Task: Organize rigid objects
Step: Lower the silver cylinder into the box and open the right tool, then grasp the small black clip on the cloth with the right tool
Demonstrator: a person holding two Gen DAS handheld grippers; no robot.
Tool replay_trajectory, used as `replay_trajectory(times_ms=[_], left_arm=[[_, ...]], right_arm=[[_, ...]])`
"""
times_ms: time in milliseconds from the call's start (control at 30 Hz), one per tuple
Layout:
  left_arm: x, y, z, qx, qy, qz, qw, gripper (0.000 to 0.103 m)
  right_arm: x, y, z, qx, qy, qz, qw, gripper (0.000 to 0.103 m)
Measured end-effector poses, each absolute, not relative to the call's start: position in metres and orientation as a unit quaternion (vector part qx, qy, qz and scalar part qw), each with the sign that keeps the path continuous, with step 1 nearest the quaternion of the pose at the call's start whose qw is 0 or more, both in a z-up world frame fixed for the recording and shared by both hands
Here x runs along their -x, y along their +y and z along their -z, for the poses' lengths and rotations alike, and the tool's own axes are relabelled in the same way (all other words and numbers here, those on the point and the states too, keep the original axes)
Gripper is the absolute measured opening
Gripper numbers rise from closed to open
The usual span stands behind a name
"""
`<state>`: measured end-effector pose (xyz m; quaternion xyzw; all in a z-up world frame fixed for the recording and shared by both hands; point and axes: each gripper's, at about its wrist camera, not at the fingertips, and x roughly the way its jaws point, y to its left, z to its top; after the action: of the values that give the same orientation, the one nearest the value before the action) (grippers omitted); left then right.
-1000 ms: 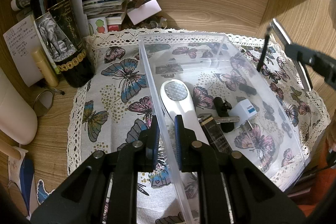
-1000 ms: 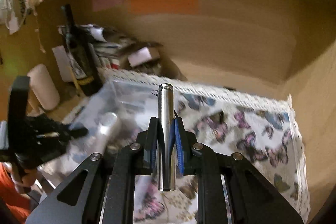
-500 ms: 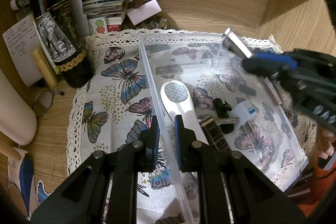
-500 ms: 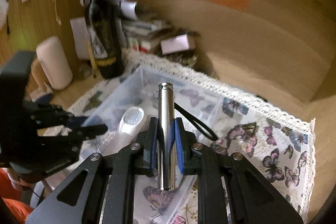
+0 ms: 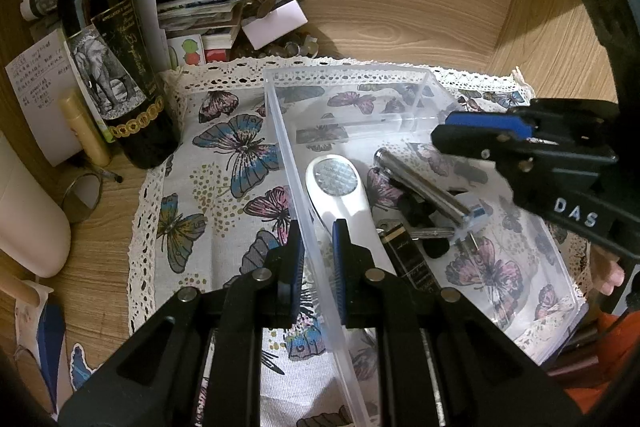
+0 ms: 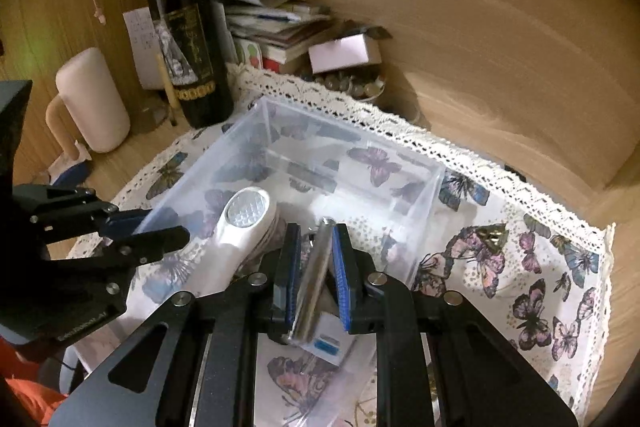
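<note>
The metal tube (image 5: 420,189), half a second ago clamped upright in the right gripper (image 6: 316,267) above the bin, now lies inside the clear bin (image 5: 348,75), slanting across the small items there. The right jaws have parted: in the right wrist view the tube (image 6: 314,283) sits loose between the blue pads, with a gap at each side, so I judge it released and this item as good as sorted.

In the left wrist view the tube's cap end points to about 10 o'clock and its other end rests on the white plug (image 5: 474,215). At 9 o'clock from it lies the white scraper (image 5: 340,195), and at 6 o'clock a black bar (image 5: 408,259).

The left gripper (image 5: 316,259) straddles the bin's left wall, jaws narrowly spaced; whether the pads actually pinch it I cannot tell.

Outside, at 10 o'clock, stands a wine bottle (image 5: 116,67) just beside the butterfly cloth (image 5: 224,195).
</note>
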<state>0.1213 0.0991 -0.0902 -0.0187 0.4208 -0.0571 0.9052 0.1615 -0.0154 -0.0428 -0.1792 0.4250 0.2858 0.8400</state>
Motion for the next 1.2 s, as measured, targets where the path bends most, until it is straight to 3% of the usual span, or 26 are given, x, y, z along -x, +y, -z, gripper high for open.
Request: replay_trajectory(times_ms=[600,667,833,1200], left_arm=[[-0.122,0.098,0.090,0.019,0.419,0.057,0.906,0.013],[-0.122,0.098,0.090,0.019,0.419,0.057,0.906,0.013],[-0.122,0.098,0.090,0.020,0.420,0.057,0.905,0.013],[-0.124,0.094,0.091,0.020,0.424,0.056,0.904,0.013]], right_arm=[[-0.187,-0.094,0.011,0.148,0.417,-0.180,0.879,0.015],[-0.193,-0.107,0.015,0.144,0.426,-0.163,0.878,0.016],[-0.206,-0.129,0.035,0.120,0.461,-0.148,0.866,0.031],[-0.198,-0.114,0.092,0.124,0.525,-0.196,0.819,0.032]])
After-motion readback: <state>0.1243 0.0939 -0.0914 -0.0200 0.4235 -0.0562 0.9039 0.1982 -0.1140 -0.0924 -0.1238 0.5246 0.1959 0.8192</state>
